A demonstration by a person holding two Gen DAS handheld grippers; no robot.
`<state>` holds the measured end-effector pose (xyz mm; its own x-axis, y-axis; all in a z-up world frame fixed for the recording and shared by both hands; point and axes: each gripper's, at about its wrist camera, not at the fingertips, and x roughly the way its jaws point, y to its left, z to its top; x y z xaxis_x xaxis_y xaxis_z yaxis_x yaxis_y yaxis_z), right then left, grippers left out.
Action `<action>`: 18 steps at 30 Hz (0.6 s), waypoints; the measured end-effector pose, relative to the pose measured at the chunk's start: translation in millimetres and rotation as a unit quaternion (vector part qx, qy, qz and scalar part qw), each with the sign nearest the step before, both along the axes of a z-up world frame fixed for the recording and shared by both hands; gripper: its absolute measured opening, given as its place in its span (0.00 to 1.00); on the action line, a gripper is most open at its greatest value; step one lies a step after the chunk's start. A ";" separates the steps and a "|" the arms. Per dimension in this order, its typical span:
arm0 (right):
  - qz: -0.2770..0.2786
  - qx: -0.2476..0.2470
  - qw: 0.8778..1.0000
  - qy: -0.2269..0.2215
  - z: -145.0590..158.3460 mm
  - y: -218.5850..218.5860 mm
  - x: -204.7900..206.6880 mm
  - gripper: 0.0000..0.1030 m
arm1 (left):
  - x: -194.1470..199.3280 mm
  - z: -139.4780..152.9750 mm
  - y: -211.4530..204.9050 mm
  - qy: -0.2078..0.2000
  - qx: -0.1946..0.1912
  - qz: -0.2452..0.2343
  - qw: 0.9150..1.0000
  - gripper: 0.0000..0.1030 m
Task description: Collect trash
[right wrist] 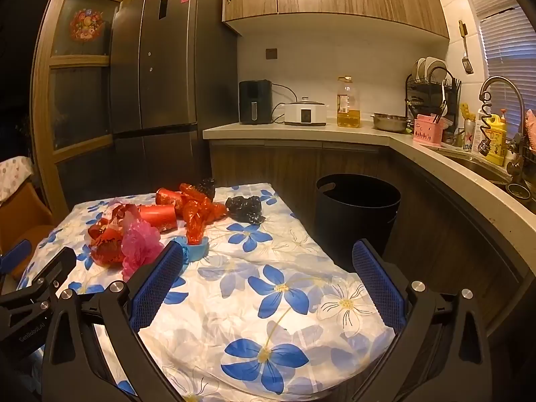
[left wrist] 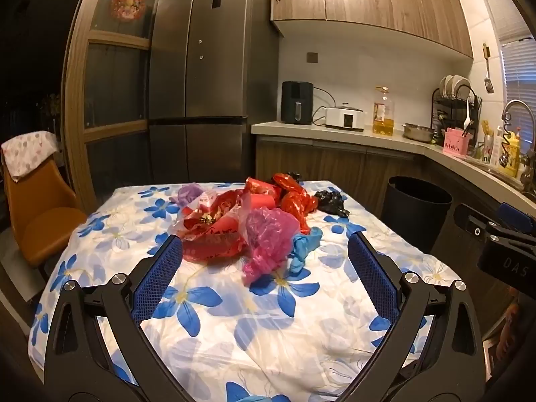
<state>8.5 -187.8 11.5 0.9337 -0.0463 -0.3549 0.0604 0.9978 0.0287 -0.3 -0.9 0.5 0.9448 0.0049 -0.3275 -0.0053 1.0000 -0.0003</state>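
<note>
A heap of crumpled plastic trash lies on the flowered table point(left wrist: 234, 318): red bags point(left wrist: 214, 227), a pink bag point(left wrist: 268, 238), a blue piece point(left wrist: 303, 251), a purple piece point(left wrist: 187, 192) and a black bag point(left wrist: 330, 201). The same heap shows in the right wrist view, with the pink bag point(right wrist: 139, 244) and black bag point(right wrist: 244, 207). My left gripper point(left wrist: 264, 251) is open and empty, hovering just in front of the pink bag. My right gripper point(right wrist: 268, 258) is open and empty over the table's right part, right of the heap. A black bin point(right wrist: 356, 207) stands on the floor right of the table.
An orange chair point(left wrist: 37, 214) stands left of the table. A fridge point(left wrist: 207, 67) is behind it. The counter point(right wrist: 301, 130) carries an air fryer, a cooker, an oil bottle point(right wrist: 348, 104), a bowl, a dish rack and a sink point(right wrist: 479, 164).
</note>
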 end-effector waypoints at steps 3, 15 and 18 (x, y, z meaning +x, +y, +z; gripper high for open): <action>0.000 0.001 1.000 -0.003 0.6 -0.3 -0.6 0.95 | -8.2 3.4 -4.8 -0.021 0.002 0.000 1.000 0.94; 0.001 0.000 1.000 -0.004 1.4 0.1 -0.9 0.95 | -2.8 4.0 3.1 -0.005 -0.017 -0.001 1.000 0.94; 0.001 0.000 1.000 -0.004 1.2 0.4 -0.6 0.95 | -2.0 3.1 3.9 -0.004 -0.018 -0.001 1.000 0.94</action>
<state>7.8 -187.5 12.8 0.9364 -0.0456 -0.3481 0.0591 0.9979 0.0283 -2.3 3.0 3.7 0.9476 -0.0095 -0.3194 -0.0021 0.9993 -0.0362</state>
